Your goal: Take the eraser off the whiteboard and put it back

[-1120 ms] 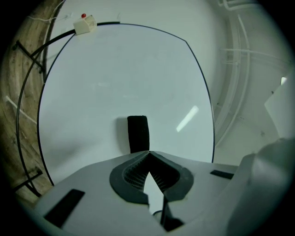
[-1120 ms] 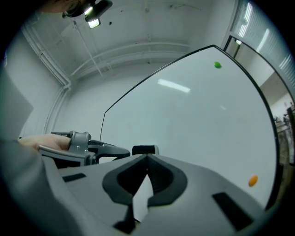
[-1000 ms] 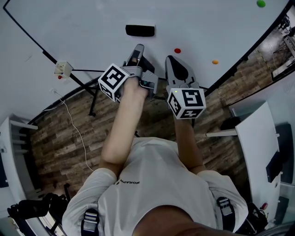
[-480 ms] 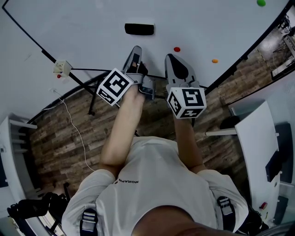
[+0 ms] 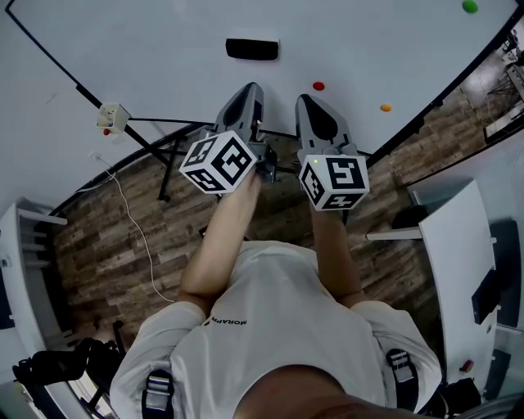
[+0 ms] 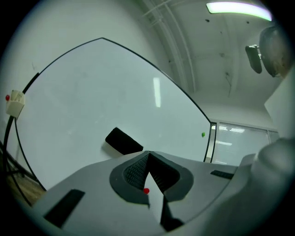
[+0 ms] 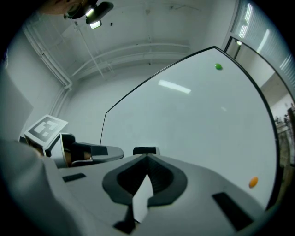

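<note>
Facing eraser (image 5: 252,48), shirt (image 5: 278,327) lettered "MORAPH"

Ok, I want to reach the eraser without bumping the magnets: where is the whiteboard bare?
Bare whiteboard runs left of the eraser out to the small box at its edge. Right of it, a wide patch reaches the green magnet. Crowded: lower right, where the red magnet and orange magnet sit, nearest the right gripper.

free: bare whiteboard (image 5: 164,49) below eraser (image 5: 252,48) | obstacle: red magnet (image 5: 318,85) lower right of eraser
</note>
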### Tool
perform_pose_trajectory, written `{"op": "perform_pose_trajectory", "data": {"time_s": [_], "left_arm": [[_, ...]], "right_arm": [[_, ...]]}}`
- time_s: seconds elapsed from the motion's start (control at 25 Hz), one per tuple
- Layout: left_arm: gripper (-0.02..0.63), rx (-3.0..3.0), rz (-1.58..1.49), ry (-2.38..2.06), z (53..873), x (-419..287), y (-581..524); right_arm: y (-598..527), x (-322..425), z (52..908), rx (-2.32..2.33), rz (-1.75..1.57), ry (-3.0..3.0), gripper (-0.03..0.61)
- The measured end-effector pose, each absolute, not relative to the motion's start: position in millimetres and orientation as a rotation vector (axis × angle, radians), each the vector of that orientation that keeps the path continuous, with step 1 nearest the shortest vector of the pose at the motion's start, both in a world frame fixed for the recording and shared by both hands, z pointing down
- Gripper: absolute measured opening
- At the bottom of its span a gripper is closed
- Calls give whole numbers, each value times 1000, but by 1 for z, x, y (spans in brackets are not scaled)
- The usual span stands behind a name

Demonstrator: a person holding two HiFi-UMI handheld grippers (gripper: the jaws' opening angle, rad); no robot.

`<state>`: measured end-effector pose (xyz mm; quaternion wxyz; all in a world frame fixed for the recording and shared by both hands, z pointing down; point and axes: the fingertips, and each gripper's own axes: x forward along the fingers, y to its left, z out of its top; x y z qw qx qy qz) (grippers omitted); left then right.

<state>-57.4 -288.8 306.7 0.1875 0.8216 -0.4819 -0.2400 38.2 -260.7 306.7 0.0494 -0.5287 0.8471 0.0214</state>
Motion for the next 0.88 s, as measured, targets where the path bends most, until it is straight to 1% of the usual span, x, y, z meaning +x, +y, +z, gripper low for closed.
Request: {"op": "perform_pose_trajectory", "data": {"time_s": [0.36,0.64,0.88], "left_arm": [[2,2513,-523,-1530,294,-45,-278],[2,2618,-414,-1621,295,-40,-270],[2,2720,-277,-1782,297,-38,-264]], "right_arm": [[-261,40,307,-1623,66,2576,13],[-259,40,306,-1631,71,2565,14],[-259,41,308,-1638,71,2562,14]]}}
